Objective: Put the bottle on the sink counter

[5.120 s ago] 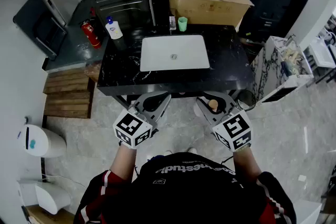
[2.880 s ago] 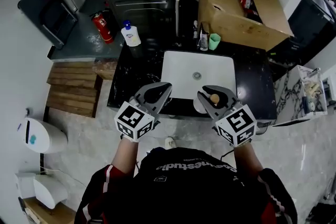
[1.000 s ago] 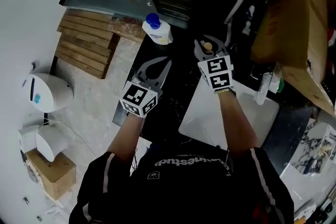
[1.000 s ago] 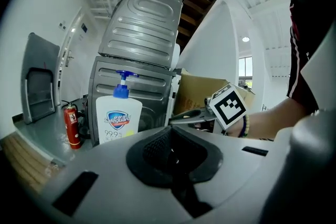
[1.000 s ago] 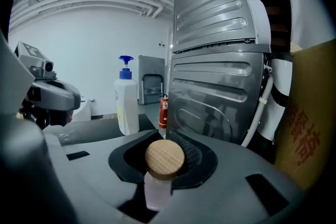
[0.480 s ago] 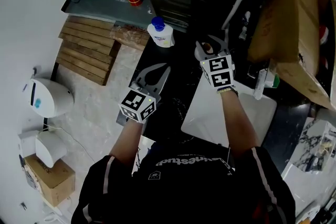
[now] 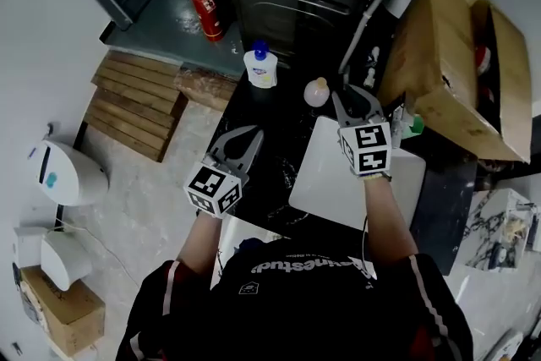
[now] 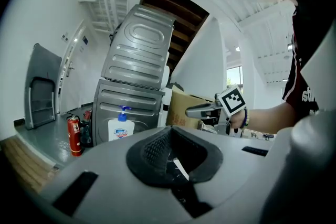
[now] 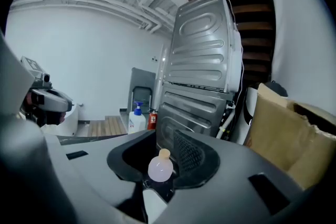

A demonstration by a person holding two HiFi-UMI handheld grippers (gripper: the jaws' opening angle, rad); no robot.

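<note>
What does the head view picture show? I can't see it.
Seen from above, a small pink bottle stands on the black sink counter, just left of the right gripper, whose fingers have just been closing a little with nothing between them. The left gripper, shut and empty, hovers over the counter's left edge. A soap dispenser stands behind.

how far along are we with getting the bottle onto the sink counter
Looks done: the bottle stands upright on the black counter beside the sink. In hand: nothing; the right gripper is open, its jaws just closing partway, nothing between them. Left: probably only backing away.
</note>
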